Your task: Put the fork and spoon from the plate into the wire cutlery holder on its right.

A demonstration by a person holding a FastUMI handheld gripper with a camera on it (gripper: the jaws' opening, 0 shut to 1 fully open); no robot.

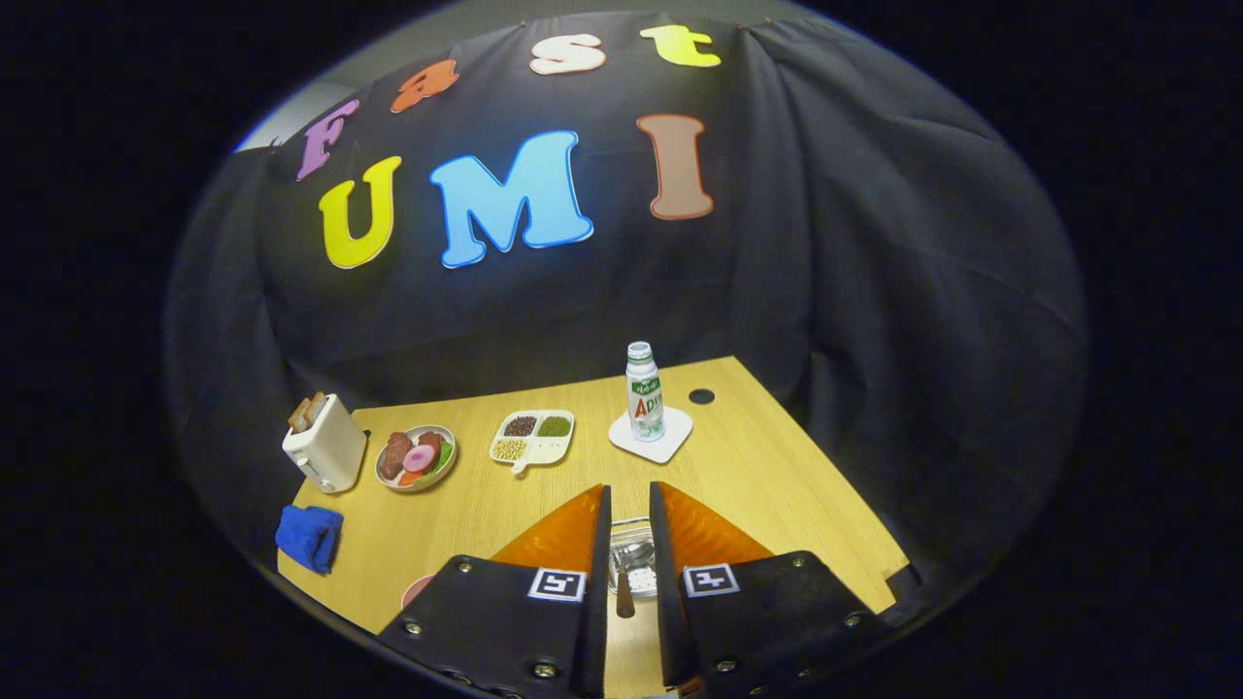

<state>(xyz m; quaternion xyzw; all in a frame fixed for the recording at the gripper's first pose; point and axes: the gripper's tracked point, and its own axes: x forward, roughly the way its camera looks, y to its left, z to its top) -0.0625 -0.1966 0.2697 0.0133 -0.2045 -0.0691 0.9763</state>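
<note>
claw (629,505): narrow gap, pinching nothing | wire cutlery holder (631,561): between fingers, utensil handle (624,600) inside

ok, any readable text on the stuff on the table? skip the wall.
None readable.
Bottle label: print too blurred to read.
Square markers on the gripper: patterns, no words.
Jaws stand narrowly apart above the wire cutlery holder, a brown handle between them.

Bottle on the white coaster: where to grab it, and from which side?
Take the bottle around its straight body below the cap, jaws level, coming from the near side: it stands upright on the coaster with bare table on either side. The gripper now sits over the wire holder, a brown handle between its fingers; whether they press on it is unclear.
</note>
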